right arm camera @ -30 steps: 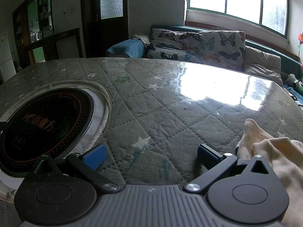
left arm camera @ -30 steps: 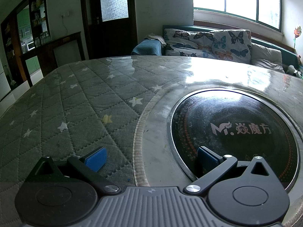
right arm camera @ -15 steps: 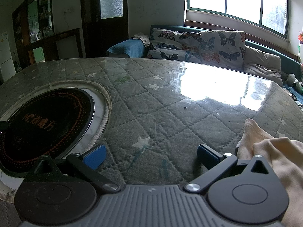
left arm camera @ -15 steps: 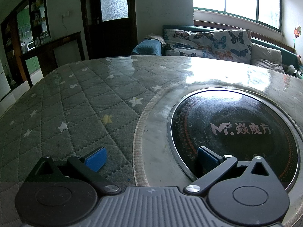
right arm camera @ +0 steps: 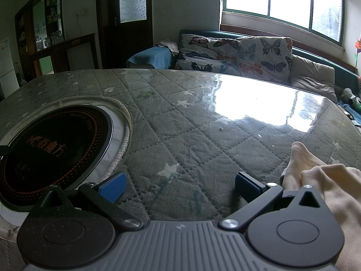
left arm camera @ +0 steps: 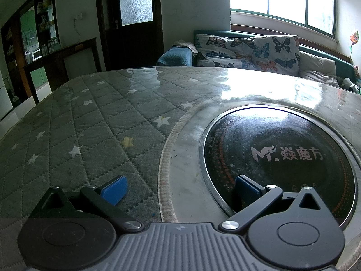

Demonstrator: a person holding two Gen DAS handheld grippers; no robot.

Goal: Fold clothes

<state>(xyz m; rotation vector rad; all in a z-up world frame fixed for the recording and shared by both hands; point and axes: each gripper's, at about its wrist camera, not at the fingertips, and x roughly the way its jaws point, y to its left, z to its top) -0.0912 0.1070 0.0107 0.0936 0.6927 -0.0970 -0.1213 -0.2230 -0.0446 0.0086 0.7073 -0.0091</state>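
Observation:
A cream-coloured garment (right arm camera: 334,187) lies bunched on the quilted grey table cover at the lower right of the right wrist view, just right of my right gripper (right arm camera: 180,186). That gripper is open and empty, low over the cover, its right blue pad (right arm camera: 247,184) close to the cloth edge. My left gripper (left arm camera: 180,188) is open and empty, low over the table where the cover meets the round black cooktop (left arm camera: 282,158). The garment does not show in the left wrist view.
The quilted cover with stars (left arm camera: 90,124) lies under a glossy transparent sheet. The black cooktop (right arm camera: 49,149) is set into the table's middle. Beyond the far edge stand a sofa with butterfly cushions (right arm camera: 237,54), a dark door (left arm camera: 133,18) and a sideboard (left arm camera: 61,58).

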